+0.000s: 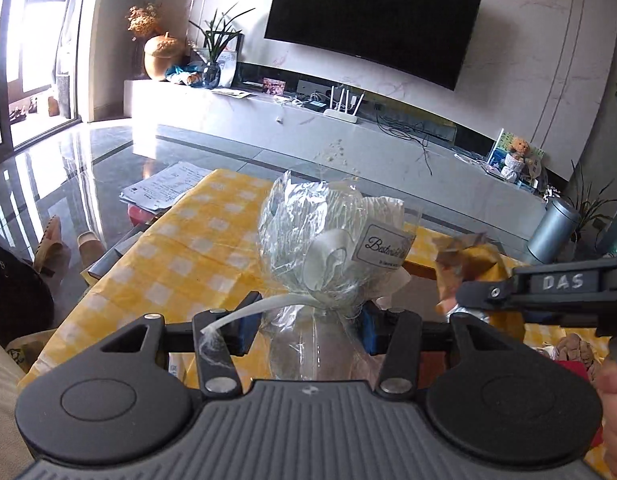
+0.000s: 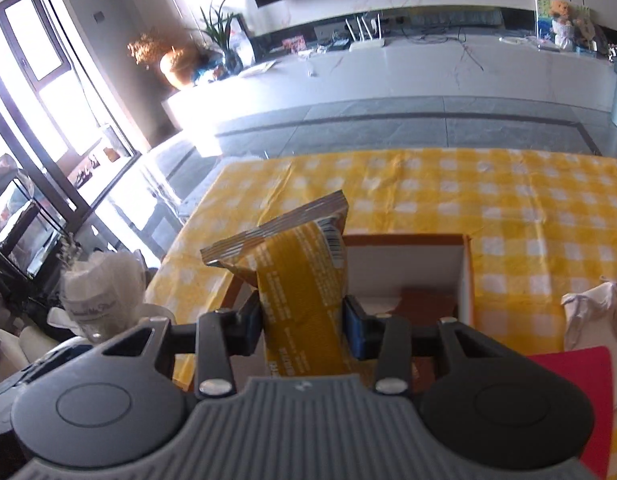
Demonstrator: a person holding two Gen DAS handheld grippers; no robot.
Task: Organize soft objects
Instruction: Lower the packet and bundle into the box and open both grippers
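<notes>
My left gripper (image 1: 306, 326) is shut on a clear cellophane gift bag (image 1: 320, 240) tied with a white ribbon and bearing a "Best wishes" tag, held above the yellow checked tablecloth (image 1: 180, 256). The bag also shows at the left of the right wrist view (image 2: 100, 296). My right gripper (image 2: 304, 326) is shut on a yellow foil snack packet (image 2: 296, 276), held over an open orange box with a white inside (image 2: 408, 268). The right gripper and its packet (image 1: 472, 264) show at the right of the left wrist view.
A red flat item (image 2: 576, 392) and a white soft object (image 2: 588, 316) lie right of the box. Papers (image 1: 164, 188) lie at the table's far left corner. A grey cylinder (image 1: 552, 232) stands beyond the table. The TV console (image 1: 348, 128) runs along the far wall.
</notes>
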